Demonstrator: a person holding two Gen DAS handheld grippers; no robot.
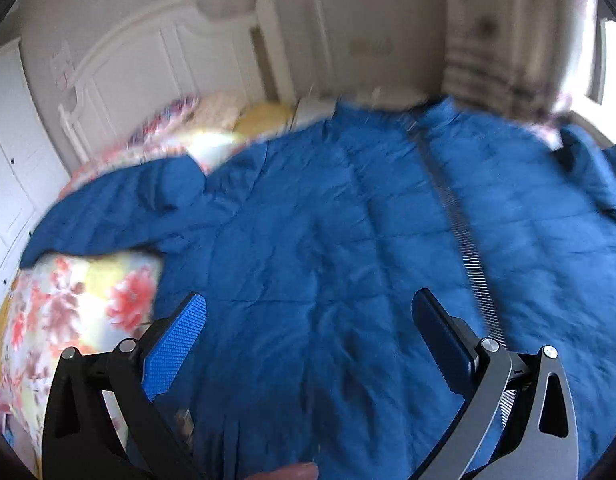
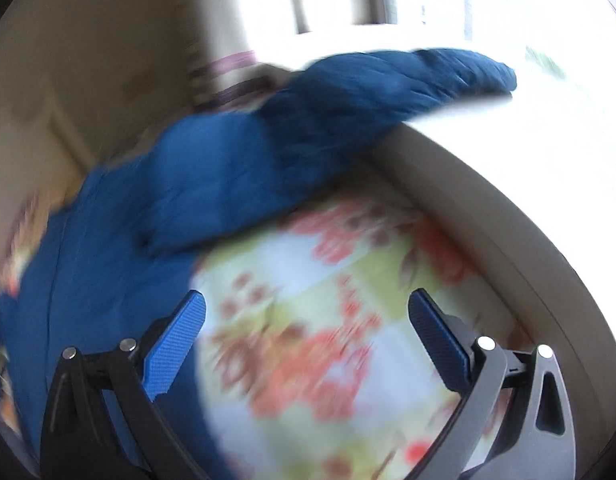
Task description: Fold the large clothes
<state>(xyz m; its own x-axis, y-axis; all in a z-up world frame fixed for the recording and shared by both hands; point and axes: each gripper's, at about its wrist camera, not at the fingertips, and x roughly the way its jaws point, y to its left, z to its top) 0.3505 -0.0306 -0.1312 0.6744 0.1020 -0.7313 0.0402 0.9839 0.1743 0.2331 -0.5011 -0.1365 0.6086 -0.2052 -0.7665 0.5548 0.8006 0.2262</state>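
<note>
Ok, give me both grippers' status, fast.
Left gripper: open, empty, above the blue jacket.
Right gripper: open, empty, above the floral bedsheet.

The left gripper [image 1: 310,312] has its jaws spread wide, nothing between the blue-padded fingers [image 1: 176,350], which point forward and downward. At the bottom edge of the left wrist view a fingertip of the person's hand [image 1: 288,472] peeks in. The right gripper [image 2: 308,312] is likewise gaping, its fingers [image 2: 438,340] well apart and gripping nothing; that view is blurred
</note>
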